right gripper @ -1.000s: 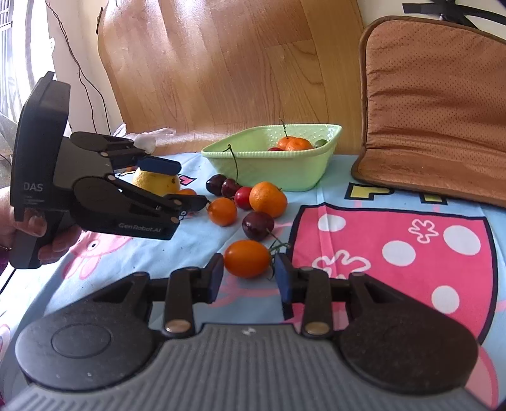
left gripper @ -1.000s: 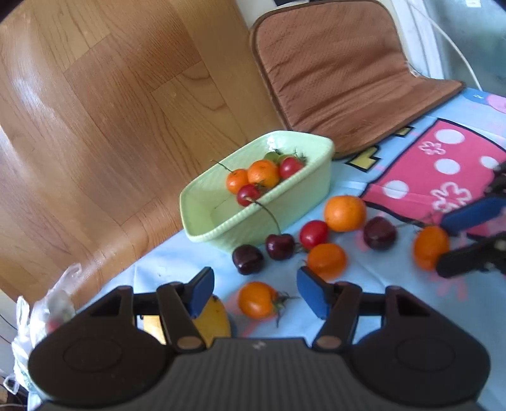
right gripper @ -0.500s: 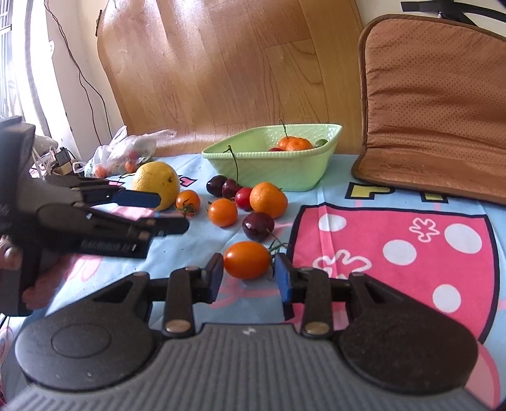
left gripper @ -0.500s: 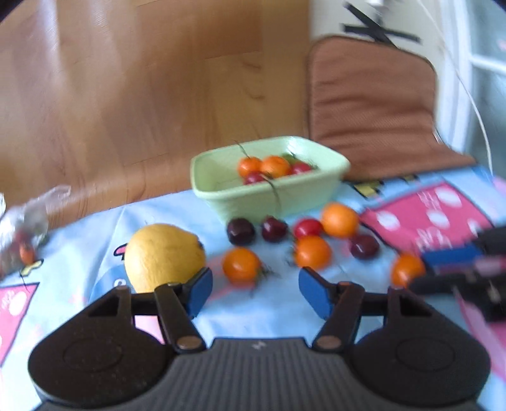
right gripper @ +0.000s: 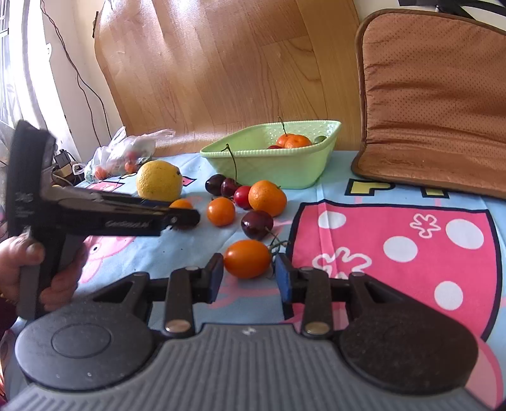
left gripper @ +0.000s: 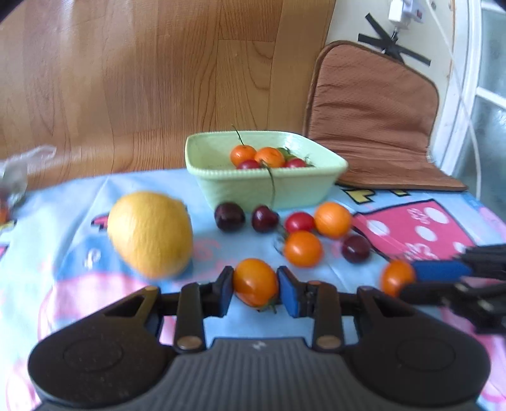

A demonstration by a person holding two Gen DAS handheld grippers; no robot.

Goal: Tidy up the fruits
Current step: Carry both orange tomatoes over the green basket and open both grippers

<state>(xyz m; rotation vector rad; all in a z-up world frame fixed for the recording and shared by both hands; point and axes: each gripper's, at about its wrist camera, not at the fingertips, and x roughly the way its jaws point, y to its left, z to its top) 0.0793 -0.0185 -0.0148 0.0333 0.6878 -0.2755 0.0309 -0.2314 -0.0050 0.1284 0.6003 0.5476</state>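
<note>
Here the left gripper (left gripper: 255, 286) jaws grip a glossy orange tomato (left gripper: 255, 282); the right gripper (right gripper: 247, 278) jaws bracket another tomato (right gripper: 247, 258), ungripped.

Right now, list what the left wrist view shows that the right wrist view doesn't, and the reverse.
Left wrist only: the wall plug, and a clear look at the left gripper shut on a tomato. Right wrist only: the hand holding that gripper, and the wall cable. Both: bowl, lemon, cushion, cherries.
</note>
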